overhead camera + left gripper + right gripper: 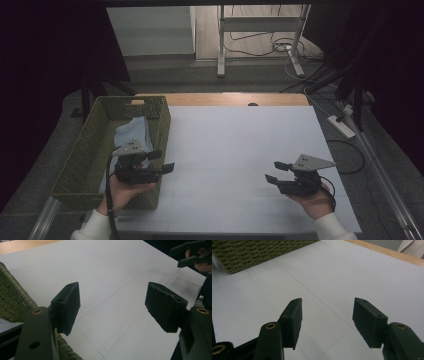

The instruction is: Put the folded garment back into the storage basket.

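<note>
My left gripper hovers at the right wall of a green woven basket, jaws open and empty, pointing right over the white table top. In the left gripper view its jaws stand wide apart above the bare white surface, with the basket rim at the left. A light blue cloth lies inside the basket. My right gripper is held at the table's right front, pointing left, open with nothing between its fingers.
The basket wall shows at the top left of the right gripper view. The other gripper appears at the top right of the left gripper view. A wooden strip edges the far side; cables and a power strip lie on the floor right.
</note>
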Demonstrator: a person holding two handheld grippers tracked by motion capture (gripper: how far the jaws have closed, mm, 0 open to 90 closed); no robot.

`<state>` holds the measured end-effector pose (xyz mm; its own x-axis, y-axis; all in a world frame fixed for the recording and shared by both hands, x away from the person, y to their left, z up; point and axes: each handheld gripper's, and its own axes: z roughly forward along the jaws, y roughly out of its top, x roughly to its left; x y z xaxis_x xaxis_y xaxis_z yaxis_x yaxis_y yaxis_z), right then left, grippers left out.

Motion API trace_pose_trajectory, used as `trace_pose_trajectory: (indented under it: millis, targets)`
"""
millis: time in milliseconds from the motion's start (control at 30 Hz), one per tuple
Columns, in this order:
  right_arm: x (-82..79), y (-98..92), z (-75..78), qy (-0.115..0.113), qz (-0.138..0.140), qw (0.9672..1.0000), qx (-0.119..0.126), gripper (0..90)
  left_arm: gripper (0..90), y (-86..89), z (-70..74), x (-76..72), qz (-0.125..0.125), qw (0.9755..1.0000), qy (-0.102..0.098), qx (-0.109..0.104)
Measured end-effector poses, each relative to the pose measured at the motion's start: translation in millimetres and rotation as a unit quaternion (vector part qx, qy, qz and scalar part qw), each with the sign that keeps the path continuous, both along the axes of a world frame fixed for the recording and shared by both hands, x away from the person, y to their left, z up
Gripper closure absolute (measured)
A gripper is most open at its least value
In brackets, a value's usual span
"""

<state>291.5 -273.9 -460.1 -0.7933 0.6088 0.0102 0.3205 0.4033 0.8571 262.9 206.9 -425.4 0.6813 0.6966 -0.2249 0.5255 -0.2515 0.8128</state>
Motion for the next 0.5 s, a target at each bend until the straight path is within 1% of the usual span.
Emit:
trace_pose_trajectory:
  millis: [100,200,300,500]
  targets:
    - [0.5,-7.6,-0.8,0.000,-0.004,1.0000,0.002,41.0,28.9,-0.3,-0.8,-0.6,-0.002,1.0000,-0.001,0.001]
    - [1.0,-11.3,-0.7,0.000,-0.009,1.0000,0.001,40.9,28.8,-0.7,-1.4,-1.2,-0.002,1.0000,0.000,0.001]
    - [0.7,-12.3,-0.5,-0.001,-0.009,1.0000,0.001,40.8,28.7,-1.5,-0.9,-1.6,-0.004,1.0000,-0.002,0.002]
    - [0.1,-11.7,-1.0,-0.002,-0.005,1.0000,-0.008,40.5,28.5,-1.5,-0.1,-2.0,-0.003,1.0000,-0.003,0.000]
